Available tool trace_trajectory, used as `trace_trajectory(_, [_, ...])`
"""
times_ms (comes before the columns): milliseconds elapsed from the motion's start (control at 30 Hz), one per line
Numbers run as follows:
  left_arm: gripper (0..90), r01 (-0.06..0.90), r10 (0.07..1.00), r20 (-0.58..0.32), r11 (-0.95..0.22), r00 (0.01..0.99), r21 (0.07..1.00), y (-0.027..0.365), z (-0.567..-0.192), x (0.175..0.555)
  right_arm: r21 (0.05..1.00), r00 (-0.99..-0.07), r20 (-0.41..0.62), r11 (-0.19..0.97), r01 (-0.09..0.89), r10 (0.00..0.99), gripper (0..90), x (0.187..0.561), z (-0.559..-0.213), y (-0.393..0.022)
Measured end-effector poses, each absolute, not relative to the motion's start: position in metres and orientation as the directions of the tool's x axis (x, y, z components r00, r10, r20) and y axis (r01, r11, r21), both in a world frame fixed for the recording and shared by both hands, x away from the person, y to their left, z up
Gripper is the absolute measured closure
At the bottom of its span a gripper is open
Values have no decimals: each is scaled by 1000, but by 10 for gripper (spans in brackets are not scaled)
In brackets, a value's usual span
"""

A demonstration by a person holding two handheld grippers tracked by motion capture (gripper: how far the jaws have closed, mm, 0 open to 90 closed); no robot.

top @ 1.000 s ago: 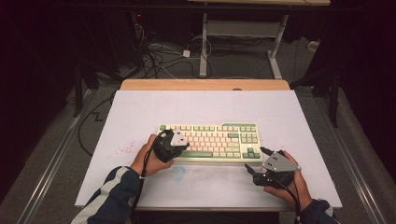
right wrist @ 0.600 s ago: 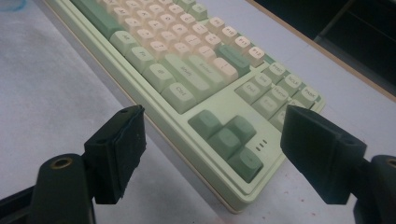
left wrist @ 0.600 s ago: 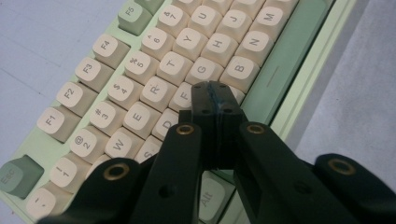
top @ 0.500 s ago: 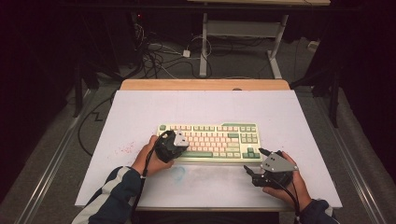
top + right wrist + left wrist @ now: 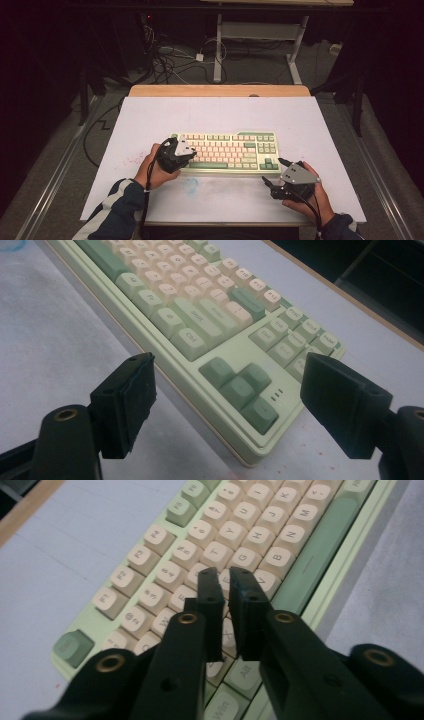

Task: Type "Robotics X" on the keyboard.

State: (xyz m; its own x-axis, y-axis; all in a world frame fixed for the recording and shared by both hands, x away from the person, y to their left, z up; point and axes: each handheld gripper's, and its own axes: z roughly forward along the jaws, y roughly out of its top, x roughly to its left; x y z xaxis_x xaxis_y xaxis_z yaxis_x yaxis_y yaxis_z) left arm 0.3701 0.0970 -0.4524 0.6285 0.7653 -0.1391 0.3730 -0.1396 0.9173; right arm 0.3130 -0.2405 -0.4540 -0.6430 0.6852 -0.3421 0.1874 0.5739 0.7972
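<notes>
Left gripper (image 5: 227, 575), jaws just parting to a narrow gap with nothing between them, hovers over the letter keys; right gripper (image 5: 227, 405) gapes wide, empty. The pale-green plastic keyboard (image 5: 227, 150) lies mid-table: rigid, light, probably best gripped by its edge.

One camera sits high up and looks forward and down at the whole table (image 5: 150, 120). Two more ride on the tools, very close to the keyboard (image 5: 227, 151): one looks down on its letter keys (image 5: 240, 540), one across its arrow-key corner (image 5: 240, 390).
</notes>
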Motion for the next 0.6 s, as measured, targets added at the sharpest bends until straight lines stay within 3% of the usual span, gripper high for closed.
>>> trace_trajectory(67, [747,358,759,-139,-130,636,925,103,-452,367,800,-639,-338,569,191,691,229,313,-454,-241])
trace_trajectory(333, [434,288,776,-113,-91,621,953,123,-455,354,808,-617,-332,553,204,713,231,315,-452,-245])
trace_trajectory(600, [221,256,804,-118,-44,583,966,138,-461,341,815,-596,-329,539,214,733,231,316,-450,-249])
